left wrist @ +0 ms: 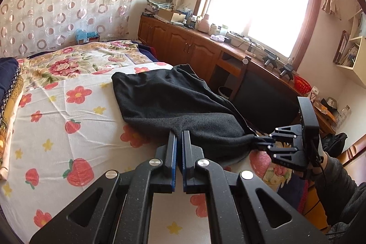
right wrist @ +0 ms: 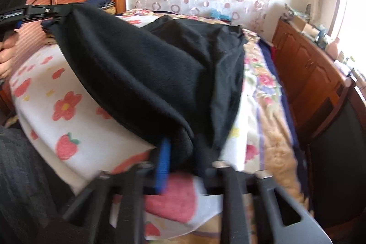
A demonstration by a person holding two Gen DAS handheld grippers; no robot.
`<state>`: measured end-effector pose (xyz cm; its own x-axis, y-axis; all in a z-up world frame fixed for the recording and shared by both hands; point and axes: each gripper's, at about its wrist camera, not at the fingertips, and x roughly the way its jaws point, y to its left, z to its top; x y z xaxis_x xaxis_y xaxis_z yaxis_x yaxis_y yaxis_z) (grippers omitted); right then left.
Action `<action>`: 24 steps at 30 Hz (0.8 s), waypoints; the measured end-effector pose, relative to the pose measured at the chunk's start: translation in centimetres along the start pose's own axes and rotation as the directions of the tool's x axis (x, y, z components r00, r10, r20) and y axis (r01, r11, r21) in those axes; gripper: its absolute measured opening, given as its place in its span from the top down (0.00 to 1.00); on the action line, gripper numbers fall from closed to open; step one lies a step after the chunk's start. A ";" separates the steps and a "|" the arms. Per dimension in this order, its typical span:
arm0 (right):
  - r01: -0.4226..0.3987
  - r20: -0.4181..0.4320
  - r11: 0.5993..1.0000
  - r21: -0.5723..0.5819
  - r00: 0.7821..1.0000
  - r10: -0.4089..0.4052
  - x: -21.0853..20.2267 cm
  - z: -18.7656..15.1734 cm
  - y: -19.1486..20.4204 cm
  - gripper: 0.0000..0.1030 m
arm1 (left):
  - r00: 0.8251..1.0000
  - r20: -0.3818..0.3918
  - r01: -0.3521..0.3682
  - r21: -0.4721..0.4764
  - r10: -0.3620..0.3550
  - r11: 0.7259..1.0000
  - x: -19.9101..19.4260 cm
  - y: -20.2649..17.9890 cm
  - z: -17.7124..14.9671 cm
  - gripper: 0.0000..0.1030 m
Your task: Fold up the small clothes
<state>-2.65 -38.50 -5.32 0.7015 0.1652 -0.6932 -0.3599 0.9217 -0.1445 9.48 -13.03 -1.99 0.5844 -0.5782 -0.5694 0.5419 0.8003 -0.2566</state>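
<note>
we have the black fleece garment (left wrist: 173, 102) lying across the flower-print sheet (left wrist: 68, 125) of the bed, pinched at two points along its near edge. our left gripper (left wrist: 179, 136) has its jaws drawn almost together on that edge, the blue pads (left wrist: 174, 164) showing only a thin slit, so we judge it to be clamped on a thin bit of fabric. our right gripper (right wrist: 180, 152) is closed narrow on a bunched corner of the cloth; in its own view a blue pad (right wrist: 162, 166) presses into the dark fabric, though the picture is smeared.

from here, we think the main risk is a thin grip. fleece is slippery and thick, and if either pinch catches just one layer, that layer could slide out as we lift or carry the edge over, leaving a lopsided fold. the far part of the garment sits rumpled near the bedside, so it could drag off the mattress. pulling our two hands apart unevenly would skew the crease.
</note>
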 end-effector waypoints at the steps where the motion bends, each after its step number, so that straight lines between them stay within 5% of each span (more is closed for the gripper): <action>1: 0.000 0.006 1.000 -0.004 1.000 0.000 -0.1 -0.2 0.0 0.91 | 1.000 0.000 0.001 -0.001 -0.001 1.000 -0.1 0.0 0.0 0.96; 6: 0.067 0.154 0.998 0.012 0.986 -0.068 -2.3 2.4 -1.8 0.92 | 1.000 0.019 0.002 -0.012 -0.002 1.000 0.1 0.6 1.8 0.96; 12: 0.139 0.287 0.989 0.041 0.947 -0.145 -2.7 10.7 -5.5 0.92 | 0.998 0.036 -0.048 -0.009 0.048 0.999 3.0 2.6 6.8 0.96; 17: 0.105 0.287 0.994 0.043 0.951 -0.113 0.1 14.1 -6.6 0.92 | 0.999 0.007 -0.045 -0.041 0.045 0.998 4.6 4.3 7.7 0.96; 24: -0.023 0.146 0.998 0.050 0.989 0.015 2.4 9.7 -4.8 0.92 | 0.998 -0.052 -0.046 -0.062 0.043 0.997 5.1 5.7 4.7 0.96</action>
<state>6.70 -39.11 0.56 0.7781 0.2284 -0.5852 -0.3444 0.9342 -0.0933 18.34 -12.17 -2.65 0.5748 -0.5344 -0.6197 0.4757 0.8344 -0.2783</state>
